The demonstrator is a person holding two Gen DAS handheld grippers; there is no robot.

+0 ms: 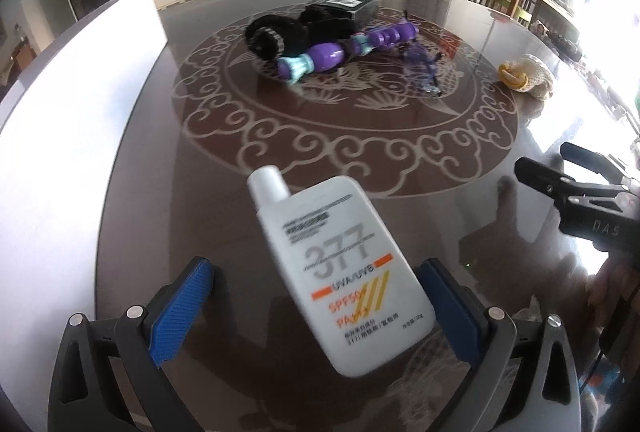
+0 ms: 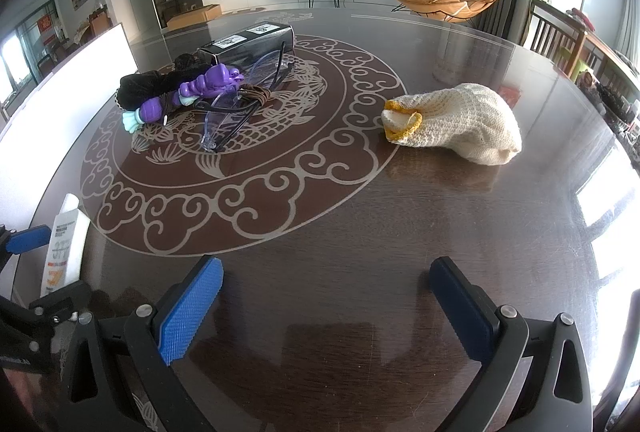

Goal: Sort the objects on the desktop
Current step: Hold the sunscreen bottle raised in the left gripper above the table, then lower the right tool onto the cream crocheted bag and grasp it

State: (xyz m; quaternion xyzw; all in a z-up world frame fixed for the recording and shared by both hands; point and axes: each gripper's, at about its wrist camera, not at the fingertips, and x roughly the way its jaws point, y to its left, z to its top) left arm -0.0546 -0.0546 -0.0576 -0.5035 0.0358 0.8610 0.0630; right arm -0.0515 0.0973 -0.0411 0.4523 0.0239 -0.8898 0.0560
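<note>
A white sunscreen bottle [image 1: 340, 272] with orange print lies flat on the dark round table [image 1: 400, 216], cap pointing away from me. My left gripper [image 1: 316, 296] is open around it, and neither blue pad touches the bottle. In the right wrist view the same bottle [image 2: 66, 244] shows at the far left, beside a left gripper pad [image 2: 28, 238]. My right gripper [image 2: 324, 272] is open over bare table with nothing between its fingers. It also shows at the right edge of the left wrist view as the black right gripper [image 1: 560, 184].
At the table's middle lies a pile: a purple toy [image 2: 200, 88], a black fuzzy item [image 2: 148, 84], clear glasses [image 2: 240, 108] and a black box [image 2: 248, 44]. A cream knitted pouch [image 2: 460, 124] lies to the right. A white panel [image 1: 80, 104] stands along the left edge.
</note>
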